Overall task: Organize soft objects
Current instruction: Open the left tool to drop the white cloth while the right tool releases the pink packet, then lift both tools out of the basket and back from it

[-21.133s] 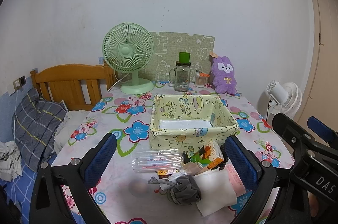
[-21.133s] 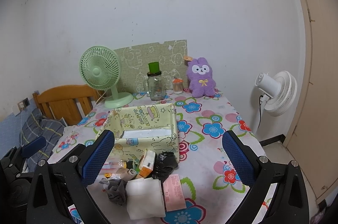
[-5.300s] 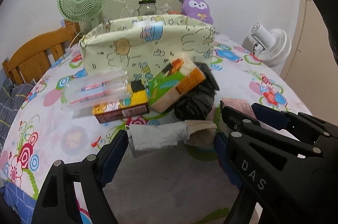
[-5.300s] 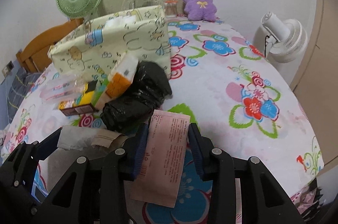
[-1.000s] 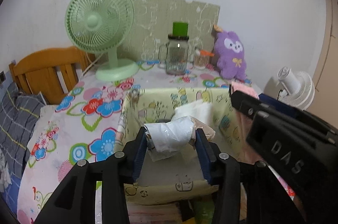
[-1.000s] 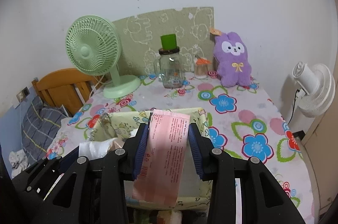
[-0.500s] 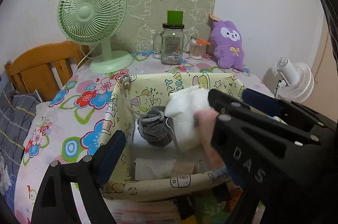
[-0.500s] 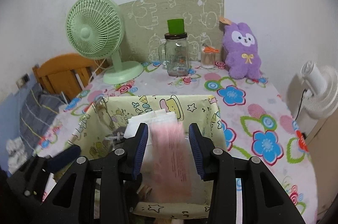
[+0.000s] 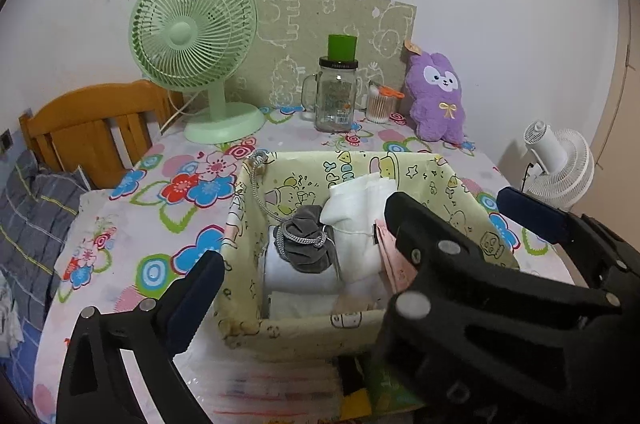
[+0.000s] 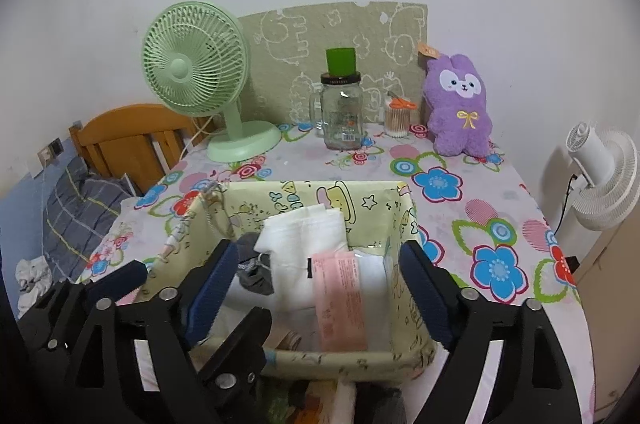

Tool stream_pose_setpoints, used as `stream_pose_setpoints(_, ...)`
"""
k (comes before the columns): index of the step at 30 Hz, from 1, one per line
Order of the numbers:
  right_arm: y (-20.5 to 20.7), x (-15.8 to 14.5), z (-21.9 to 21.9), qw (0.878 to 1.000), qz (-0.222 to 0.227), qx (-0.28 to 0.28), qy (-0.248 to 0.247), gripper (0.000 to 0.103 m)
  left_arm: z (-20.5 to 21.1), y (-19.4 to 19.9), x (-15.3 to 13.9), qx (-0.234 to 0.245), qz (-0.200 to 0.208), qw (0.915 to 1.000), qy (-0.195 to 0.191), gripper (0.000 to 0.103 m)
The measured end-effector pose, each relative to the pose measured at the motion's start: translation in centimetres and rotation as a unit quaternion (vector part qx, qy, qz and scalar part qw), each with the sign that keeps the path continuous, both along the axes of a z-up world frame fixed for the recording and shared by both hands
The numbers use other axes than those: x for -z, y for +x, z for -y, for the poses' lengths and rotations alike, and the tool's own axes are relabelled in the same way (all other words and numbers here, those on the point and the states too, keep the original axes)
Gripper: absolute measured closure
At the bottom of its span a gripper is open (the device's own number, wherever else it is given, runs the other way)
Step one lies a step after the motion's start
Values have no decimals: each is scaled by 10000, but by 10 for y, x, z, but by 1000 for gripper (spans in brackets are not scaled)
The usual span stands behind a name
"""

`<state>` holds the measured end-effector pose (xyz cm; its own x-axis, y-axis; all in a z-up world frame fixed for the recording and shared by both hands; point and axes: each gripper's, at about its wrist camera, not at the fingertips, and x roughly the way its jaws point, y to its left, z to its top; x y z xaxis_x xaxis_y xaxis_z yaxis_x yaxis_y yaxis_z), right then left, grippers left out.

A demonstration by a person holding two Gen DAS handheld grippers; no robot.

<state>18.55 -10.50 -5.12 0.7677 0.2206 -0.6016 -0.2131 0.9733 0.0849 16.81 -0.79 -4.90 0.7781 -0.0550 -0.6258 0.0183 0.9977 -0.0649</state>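
Note:
A yellow printed fabric basket (image 9: 304, 338) (image 10: 320, 360) stands on the flowered table. In it lie a grey drawstring pouch (image 9: 304, 244) (image 10: 252, 278), a white cloth (image 9: 356, 208) (image 10: 308, 236), a white wrapped bundle (image 9: 304, 302) and a pink packet (image 9: 394, 260) (image 10: 340, 300). My left gripper (image 9: 320, 300) (image 10: 180, 308) hangs over the basket's near left, its jaws opening and touching nothing; its right finger is hidden behind the right gripper. My right gripper (image 10: 318, 288) (image 9: 464, 224) hovers over the near right, jaws opening. The pink packet lies loose between its fingers, clear of both pads.
Along the back wall stand a green desk fan (image 9: 192, 36), a glass jar with a green lid (image 9: 338, 96), a cup of cotton swabs (image 9: 378, 106) and a purple plush (image 9: 438, 100). A white floor fan (image 9: 560, 164) stands right, a wooden headboard (image 9: 92, 128) left. A clear plastic pack (image 9: 272, 384) lies before the basket.
A second ago the left gripper held the white wrapped bundle and the right held the pink packet above the basket. Both have let go; the two things now lie inside.

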Motion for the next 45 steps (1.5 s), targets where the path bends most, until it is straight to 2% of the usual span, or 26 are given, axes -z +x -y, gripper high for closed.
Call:
stream_pose_setpoints(19,-61,-31,9,9995,272,126,-31,4,14,-55,-28,166,550,9979,310,1)
stream_pose_setpoints(30,-94,-30,11,9993,274,241,-125,4,13,-84,-24,248,606,9976,242,1)
stream_pose_setpoints(40,-121,-27,3,9992,360,61,-168,4,5,-115,-18,140,682,9974,167,1)
stream_pose_setpoints(45,-131,-22,-1,9993,292,80,-231,4,0,-124,-12,143,717,9973,11,2)
